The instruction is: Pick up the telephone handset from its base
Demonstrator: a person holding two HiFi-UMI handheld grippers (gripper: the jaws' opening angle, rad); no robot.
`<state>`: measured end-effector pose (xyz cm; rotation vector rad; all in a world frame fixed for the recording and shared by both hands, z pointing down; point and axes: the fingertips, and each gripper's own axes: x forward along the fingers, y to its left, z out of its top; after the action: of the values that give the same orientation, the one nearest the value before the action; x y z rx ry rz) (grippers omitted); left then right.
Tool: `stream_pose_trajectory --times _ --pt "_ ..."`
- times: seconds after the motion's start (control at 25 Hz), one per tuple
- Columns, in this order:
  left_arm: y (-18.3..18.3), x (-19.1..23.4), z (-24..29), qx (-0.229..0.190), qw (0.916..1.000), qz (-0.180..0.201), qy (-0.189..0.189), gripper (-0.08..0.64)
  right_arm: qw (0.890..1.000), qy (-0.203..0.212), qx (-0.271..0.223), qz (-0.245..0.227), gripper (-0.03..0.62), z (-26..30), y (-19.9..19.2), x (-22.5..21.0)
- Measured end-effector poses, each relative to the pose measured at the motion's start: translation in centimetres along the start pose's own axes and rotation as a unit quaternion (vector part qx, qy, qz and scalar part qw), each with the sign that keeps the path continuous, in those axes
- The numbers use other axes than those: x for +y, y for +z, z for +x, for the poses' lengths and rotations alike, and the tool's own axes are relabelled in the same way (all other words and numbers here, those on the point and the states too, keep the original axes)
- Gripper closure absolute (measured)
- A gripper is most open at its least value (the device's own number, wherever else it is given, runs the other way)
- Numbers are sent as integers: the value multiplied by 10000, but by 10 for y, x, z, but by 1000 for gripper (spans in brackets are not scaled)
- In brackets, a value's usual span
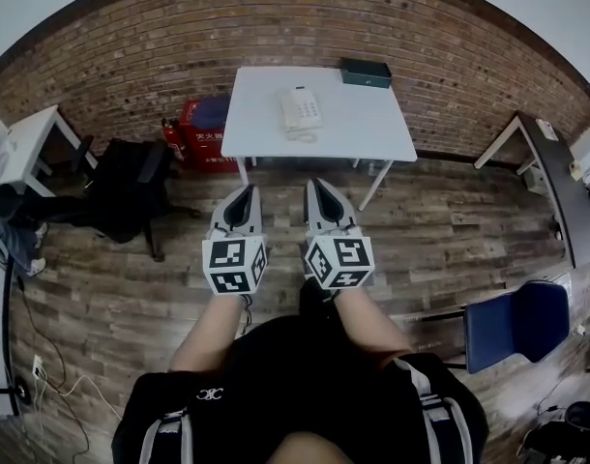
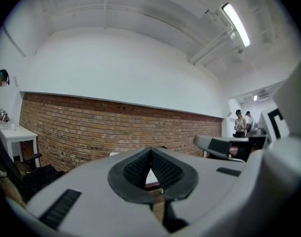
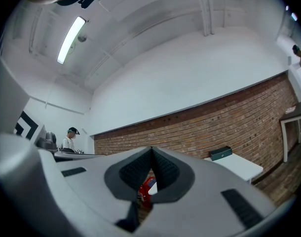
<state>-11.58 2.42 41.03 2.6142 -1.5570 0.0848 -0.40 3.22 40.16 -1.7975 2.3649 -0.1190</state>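
A white telephone (image 1: 301, 111) with its handset resting on the base sits near the front of a white table (image 1: 363, 129) against the brick wall, seen in the head view. Both grippers are held side by side over the wooden floor, well short of the table, pointing towards it. My left gripper (image 1: 245, 193) is shut with nothing between its pads (image 2: 140, 169). My right gripper (image 1: 319, 188) is shut too and holds nothing. In the right gripper view, the table's edge (image 3: 239, 167) shows past the jaws; the telephone is hidden there.
A dark green box (image 1: 365, 72) lies at the table's far right corner. Red boxes (image 1: 200, 129) stand left of the table, next to a black office chair (image 1: 131, 187). A blue chair (image 1: 517, 322) is at my right. Desks line both side walls.
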Motion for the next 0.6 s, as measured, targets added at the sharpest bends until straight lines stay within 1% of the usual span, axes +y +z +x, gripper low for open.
stream_pose_trajectory --times 0.16,0.36,0.6 --pt "-5 6 22 39 10000 55 -20 558 10000 -28 -3 28 594 22 -6 -14" --pt "-1 14 60 0 10000 96 -5 558 10000 23 -63 5 594 59 -5 -35" --pt "-1 21 115 48 10000 10 22 558 9999 105 16 -36 594 107 -12 -64"
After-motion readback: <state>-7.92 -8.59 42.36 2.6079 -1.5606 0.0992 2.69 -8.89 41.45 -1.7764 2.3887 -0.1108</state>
